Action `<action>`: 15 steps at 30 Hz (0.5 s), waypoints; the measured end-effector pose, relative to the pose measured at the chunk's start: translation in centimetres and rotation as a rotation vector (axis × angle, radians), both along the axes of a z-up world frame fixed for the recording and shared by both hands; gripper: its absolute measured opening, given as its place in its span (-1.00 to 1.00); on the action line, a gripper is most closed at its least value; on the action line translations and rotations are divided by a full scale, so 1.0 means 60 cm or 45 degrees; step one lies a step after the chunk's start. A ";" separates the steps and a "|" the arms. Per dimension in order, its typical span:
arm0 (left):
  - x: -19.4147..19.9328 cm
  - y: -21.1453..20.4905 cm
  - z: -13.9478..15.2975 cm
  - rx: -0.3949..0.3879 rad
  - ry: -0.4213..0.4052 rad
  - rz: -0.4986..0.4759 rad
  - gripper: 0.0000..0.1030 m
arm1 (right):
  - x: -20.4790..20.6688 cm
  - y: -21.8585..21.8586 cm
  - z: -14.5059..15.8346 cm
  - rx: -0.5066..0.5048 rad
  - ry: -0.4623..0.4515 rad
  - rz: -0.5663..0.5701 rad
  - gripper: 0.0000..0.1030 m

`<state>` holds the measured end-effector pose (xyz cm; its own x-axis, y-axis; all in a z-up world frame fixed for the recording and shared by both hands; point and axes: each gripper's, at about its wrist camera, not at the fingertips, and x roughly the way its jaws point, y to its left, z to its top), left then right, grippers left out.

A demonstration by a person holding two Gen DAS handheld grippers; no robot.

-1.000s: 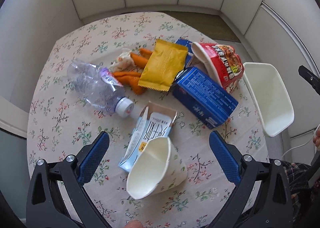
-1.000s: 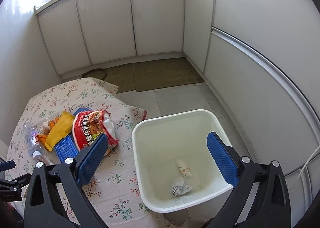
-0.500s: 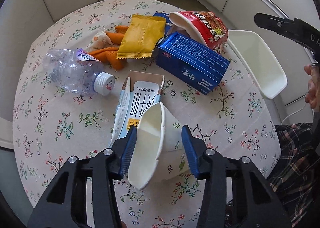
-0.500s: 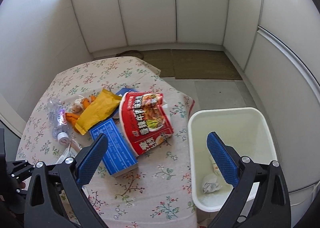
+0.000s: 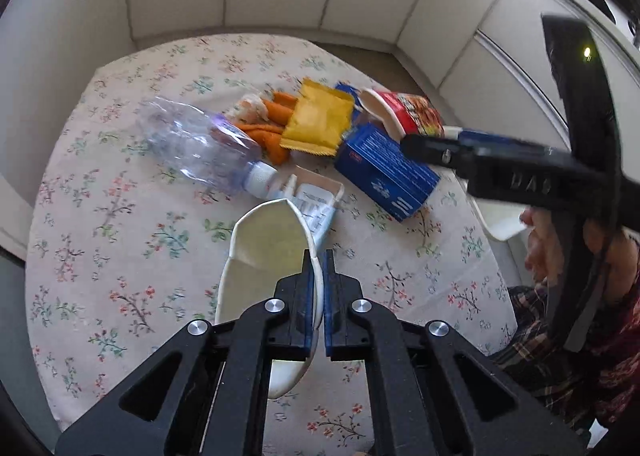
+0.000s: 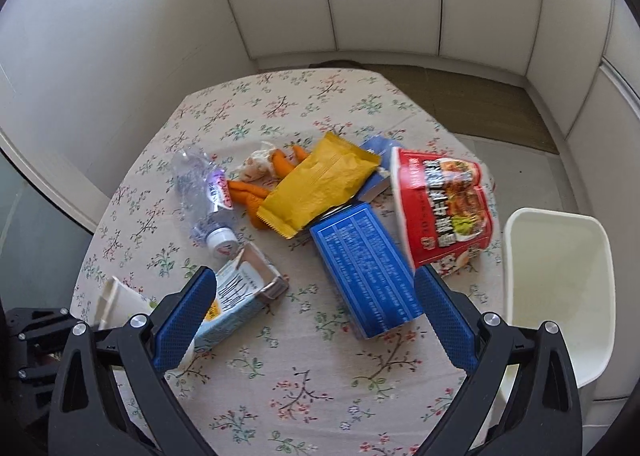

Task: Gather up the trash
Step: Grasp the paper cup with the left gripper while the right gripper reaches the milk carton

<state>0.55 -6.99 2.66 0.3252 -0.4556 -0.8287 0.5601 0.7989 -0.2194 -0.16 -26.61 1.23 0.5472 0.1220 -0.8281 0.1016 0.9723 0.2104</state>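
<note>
Right wrist view: red noodle cup (image 6: 444,211) label reads "30".

On the floral tablecloth (image 6: 304,376), one crushed clear plastic bottle (image 6: 200,191), one yellow snack packet (image 6: 320,187), one red instant-noodle cup (image 6: 444,211) and one flattened white paper cup (image 5: 268,256) are counted. Two blue boxes are seen, a large one (image 6: 364,268) and a smaller one (image 6: 376,171) half hidden behind the packet, along with one small milk carton (image 6: 236,296) and one heap of orange peel pieces (image 6: 256,191) whose number cannot be told. One white bin (image 6: 560,296) is counted beside the table.
</note>
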 end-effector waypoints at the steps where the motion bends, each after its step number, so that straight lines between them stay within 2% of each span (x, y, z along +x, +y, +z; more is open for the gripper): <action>1: 0.005 0.018 0.010 -0.006 -0.036 0.050 -0.94 | 0.007 0.015 -0.007 0.024 0.033 0.002 0.87; 4: 0.025 0.062 0.031 0.038 -0.189 0.232 -0.94 | 0.026 0.058 -0.031 0.082 0.118 -0.019 0.87; 6: 0.040 0.091 0.030 -0.010 -0.184 0.326 -0.94 | 0.036 0.084 -0.045 0.077 0.138 -0.059 0.87; 8: 0.054 0.110 0.020 -0.017 -0.172 0.400 -0.94 | 0.051 0.111 -0.062 0.055 0.156 -0.093 0.87; 11: 0.062 0.127 0.012 -0.017 -0.155 0.438 -0.94 | 0.074 0.138 -0.091 0.053 0.205 -0.122 0.87; 15: 0.062 0.136 0.015 -0.021 -0.184 0.437 -0.94 | 0.089 0.157 -0.128 0.017 0.258 -0.148 0.87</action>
<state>4.28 1.16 3.58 0.5748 -0.3122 -0.7564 0.2861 0.9427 -0.1717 5.19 -17.20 -6.43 0.3806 0.0796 -0.9213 0.2545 0.9488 0.1871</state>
